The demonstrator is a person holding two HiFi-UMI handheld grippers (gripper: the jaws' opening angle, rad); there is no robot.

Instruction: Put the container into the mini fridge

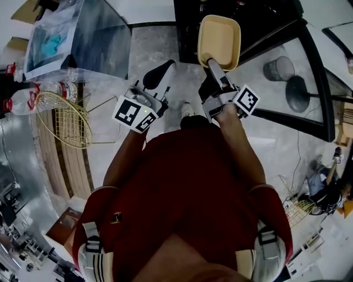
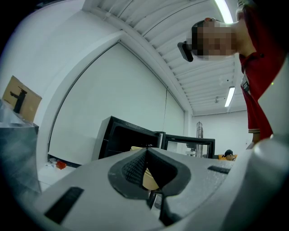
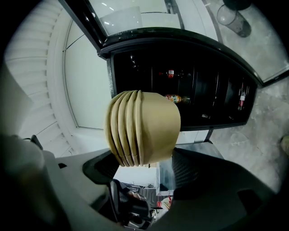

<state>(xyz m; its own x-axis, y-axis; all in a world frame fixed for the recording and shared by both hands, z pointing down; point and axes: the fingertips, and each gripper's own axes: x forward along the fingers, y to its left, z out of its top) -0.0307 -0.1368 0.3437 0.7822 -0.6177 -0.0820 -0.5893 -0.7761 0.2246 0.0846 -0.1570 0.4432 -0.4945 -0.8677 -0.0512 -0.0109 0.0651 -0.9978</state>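
In the head view, you are gripping the pale yellow rectangular plastic container (image 1: 219, 38) by its near rim with your right gripper (image 1: 213, 62). The container is hanging in the air just in front of the black mini fridge (image 1: 242, 16). The fridge's glass door with the black frame (image 1: 309, 71) is standing open at the right. Your left gripper (image 1: 160, 74) is hovering beside the right one, apart from the container. A gold wire basket (image 1: 60, 118) is lying at the left.

In the left gripper view, the jaws are meeting at their tips and nothing is sitting between them. The mini fridge (image 2: 119, 135) is showing behind them.

In the right gripper view, the jaws are pressing on the container (image 3: 142, 128) from both sides, and its ribbed corner is facing the camera. The dark open inside of the fridge (image 3: 203, 90) is lying right behind it, with a few small bottles (image 3: 174, 97) inside.
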